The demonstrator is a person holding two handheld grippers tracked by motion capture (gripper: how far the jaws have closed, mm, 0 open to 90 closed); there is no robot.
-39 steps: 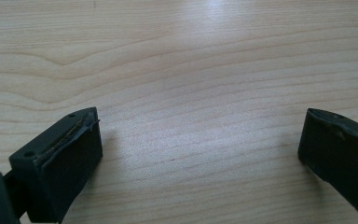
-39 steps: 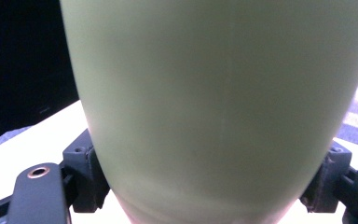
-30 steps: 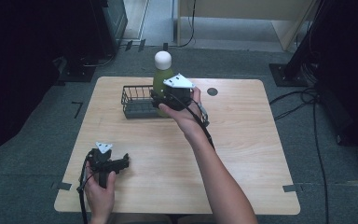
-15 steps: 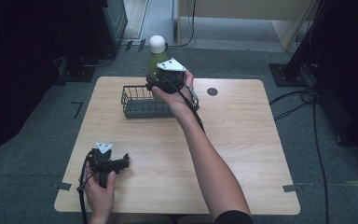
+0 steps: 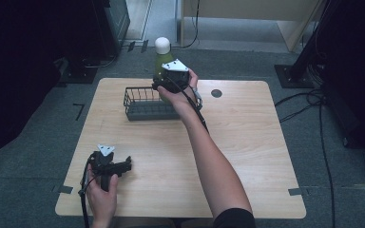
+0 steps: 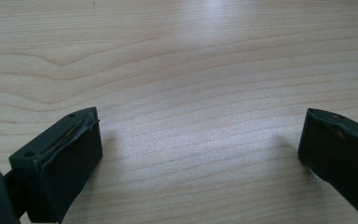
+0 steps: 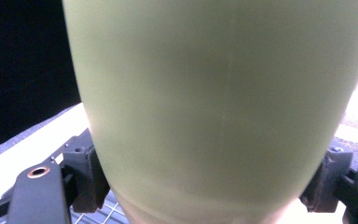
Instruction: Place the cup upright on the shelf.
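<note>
A light wooden table (image 5: 247, 156) with rounded corners stands on grey carpet floor (image 5: 43, 142), its grain showing pale bands and a soft glare from overhead light. A small dark round hole (image 5: 216, 93) sits near its far right edge. Dark tape marks (image 5: 79, 110) lie on the carpet to the left. Black cables (image 5: 313, 102) trail across the floor at right, beside a black stand base (image 5: 292, 76). Far off, a pale wooden cabinet (image 5: 247, 19) stands; the left side is deep in shadow
</note>
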